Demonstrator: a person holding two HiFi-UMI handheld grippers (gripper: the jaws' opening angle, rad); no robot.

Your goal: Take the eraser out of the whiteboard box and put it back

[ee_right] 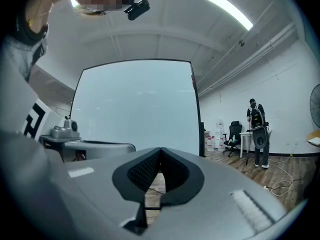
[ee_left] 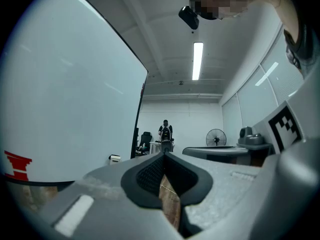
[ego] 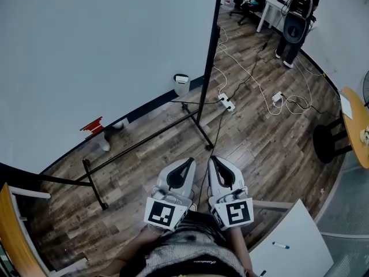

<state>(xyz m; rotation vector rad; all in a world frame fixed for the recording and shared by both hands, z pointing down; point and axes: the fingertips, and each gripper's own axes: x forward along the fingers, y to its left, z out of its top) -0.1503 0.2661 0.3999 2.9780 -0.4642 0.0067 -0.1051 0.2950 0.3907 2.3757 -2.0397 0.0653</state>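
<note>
Head view: office room w/ a wood floor and cables running across it to a power strip. A big whiteboard on a black stand fills the left side. A person stands far back by a desk. There's a white table at bottom right w/ a blue marker lying on it. A small white box sits at the board's lower edge near its right post, and a red piece is further left on the board. I can't make out the eraser itself, so no idea if it's in the box. The left gripper and right gripper are side by side, close to the body, pointing at the stand's foot. The box is well ahead of them and a bit left.

Left gripper view: tips pressed together, nothing between them, just floor showing through the hollow below the pads. The board is on the left, w/ the white box well apart from the tips and left of them. A fan stands at the back and a ceiling light is on.

Right gripper view: jaws clenched too, and empty. The whiteboard is straight ahead and the person is off to the right. The box isn't visible here.
</note>
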